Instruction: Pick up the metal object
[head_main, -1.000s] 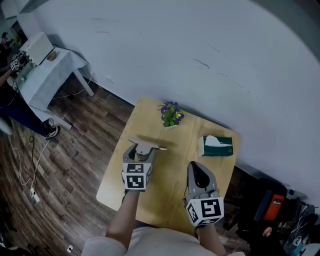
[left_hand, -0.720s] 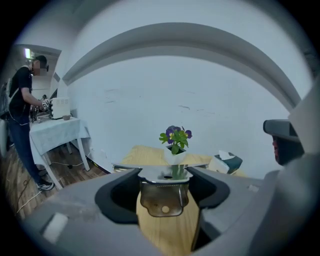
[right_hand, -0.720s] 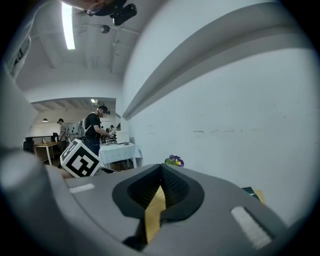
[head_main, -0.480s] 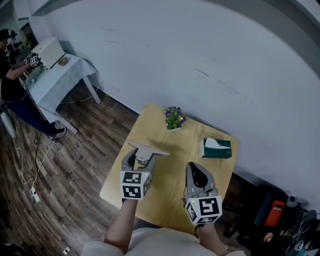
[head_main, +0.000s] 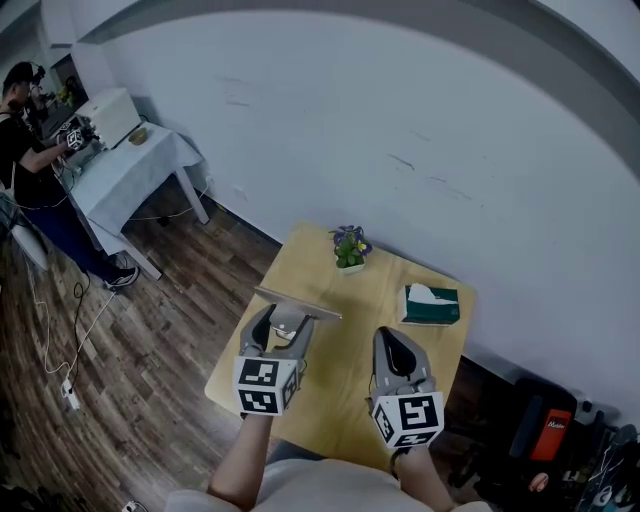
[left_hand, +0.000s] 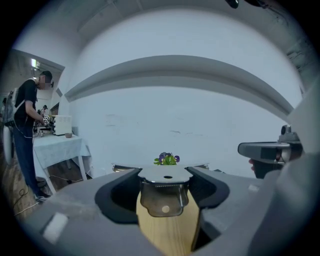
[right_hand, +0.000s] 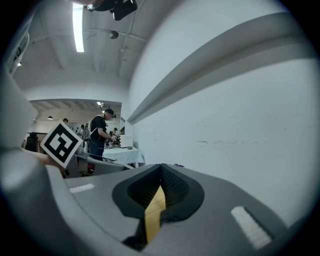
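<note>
Seen from above, a person stands at a small wooden bench (head_main: 385, 385) set against a pale wall (head_main: 420, 120), with a hand-held gripper in each hand.

The left hand-held gripper (head_main: 285, 328) is clamped on the metal object (head_main: 300, 305), one jaw on either side of it. The jaws stand wide apart to take its width. The object is a shiny piece with a flat plate across its top and a rounded body hanging below. It is held above the near left part of the bench, not resting on it. In the left gripper view the yellow wood shows underneath it, between the jaws.

The right hand-held gripper (head_main: 392, 338) hangs over the near right part of the bench, well apart from the left one. Its jaws are closed together with nothing between them; only a sliver of wood shows below the tips.

At the back of the bench, near the wall, stands a small plant (head_main: 349, 246) with purple flowers. To its right lies a green tissue box (head_main: 432, 304).

Far off to the left, across a dark wood floor (head_main: 130, 340), another person (head_main: 25, 150) stands at a cloth-covered bench (head_main: 135, 170).
</note>
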